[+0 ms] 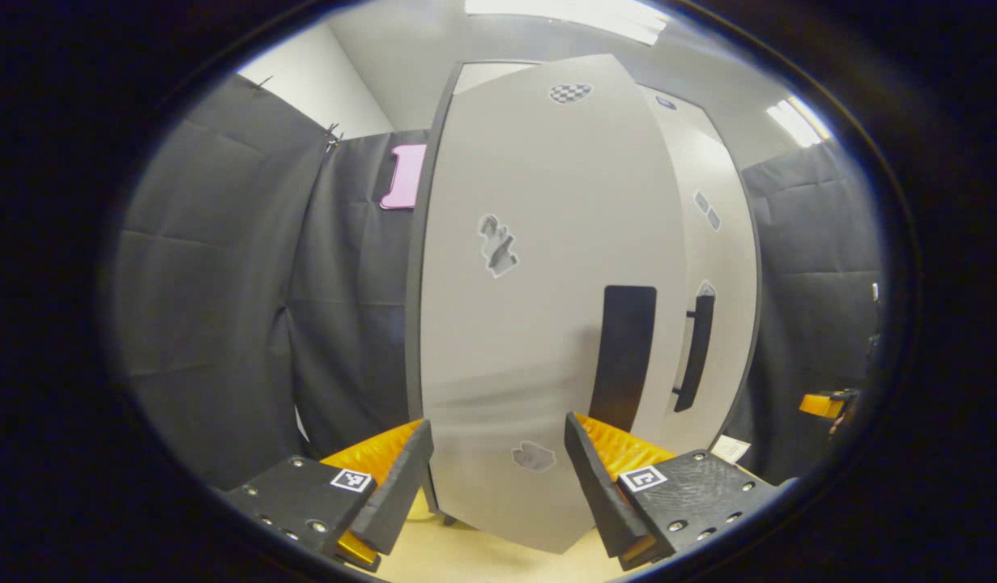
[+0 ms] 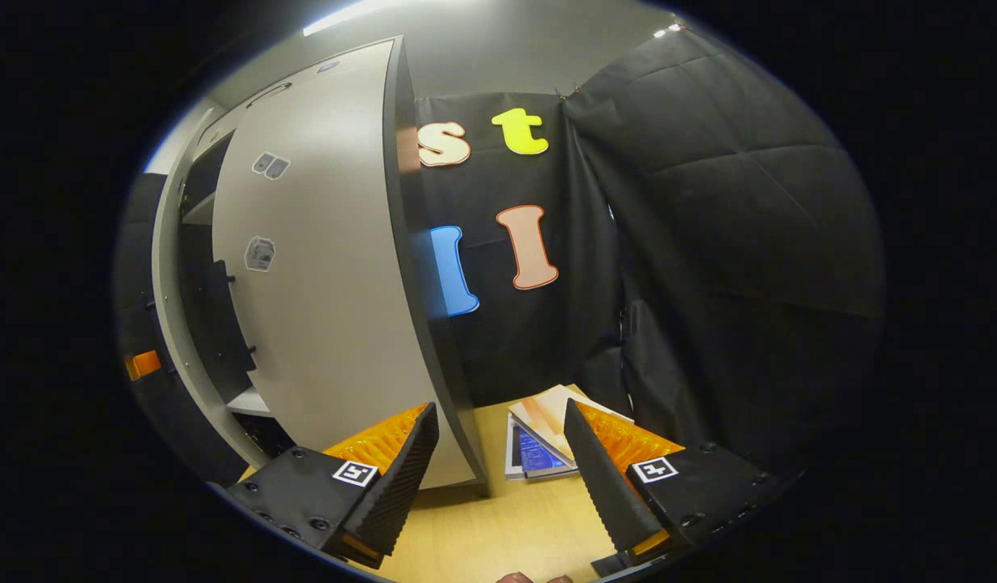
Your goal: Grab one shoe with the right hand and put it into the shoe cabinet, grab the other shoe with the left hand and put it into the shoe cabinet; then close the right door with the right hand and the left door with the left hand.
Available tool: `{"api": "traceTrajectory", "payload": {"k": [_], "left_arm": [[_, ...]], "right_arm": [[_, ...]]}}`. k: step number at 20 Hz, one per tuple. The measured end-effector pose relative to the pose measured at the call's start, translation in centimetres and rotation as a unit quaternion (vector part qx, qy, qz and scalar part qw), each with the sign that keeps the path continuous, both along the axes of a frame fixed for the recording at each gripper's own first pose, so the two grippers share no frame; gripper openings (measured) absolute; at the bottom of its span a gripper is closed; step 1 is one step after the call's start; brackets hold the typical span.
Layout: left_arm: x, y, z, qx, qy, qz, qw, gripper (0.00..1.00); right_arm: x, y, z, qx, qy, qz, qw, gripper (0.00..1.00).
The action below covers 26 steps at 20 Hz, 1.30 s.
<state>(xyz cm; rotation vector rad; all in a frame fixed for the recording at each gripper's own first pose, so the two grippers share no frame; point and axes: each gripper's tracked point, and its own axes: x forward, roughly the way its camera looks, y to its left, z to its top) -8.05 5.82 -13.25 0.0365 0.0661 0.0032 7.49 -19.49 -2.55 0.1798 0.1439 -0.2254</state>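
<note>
Black cloth walls the booth, pale wood floor below. From my left gripper, the cabinet's left door fills twelve o'clock, its dark handle at two o'clock. I judge the panel stiff, light on its hinges, best pushed flat or by the handle. This gripper is spread wide, holding nothing. My right gripper is likewise released and empty, with the right door at eleven o'clock, slightly ajar.
</note>
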Motion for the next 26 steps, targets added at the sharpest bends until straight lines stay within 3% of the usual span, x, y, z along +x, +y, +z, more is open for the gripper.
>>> {"api": "traceTrajectory", "payload": {"k": [2,7,13,21,26], "left_arm": [[-0.4,-0.1,-0.6,0.011,0.006,0.026,1.000,0.93],[-2.5,-1.8,-1.8,-0.039,0.018,0.038,0.998,0.94],[-6.4,-1.4,-0.4,-0.009,0.015,0.051,0.999,0.93],[-13.1,0.0,0.8,-0.013,-0.015,0.014,1.000,0.93],[-17.2,0.0,-2.2,0.002,-0.002,-0.004,1.000,0.93]], "right_arm": [[-0.2,-1.6,-0.6,-0.021,0.006,-0.008,1.000,0.98],[0.9,-3.0,-2.5,-0.027,0.012,0.015,0.999,0.98],[1.0,-3.1,0.4,-0.079,-0.014,0.028,0.996,0.98],[-6.2,1.5,3.7,-0.090,-0.031,0.031,0.995,0.98],[-10.2,4.7,1.8,-0.087,-0.021,0.037,0.995,0.98]]}}
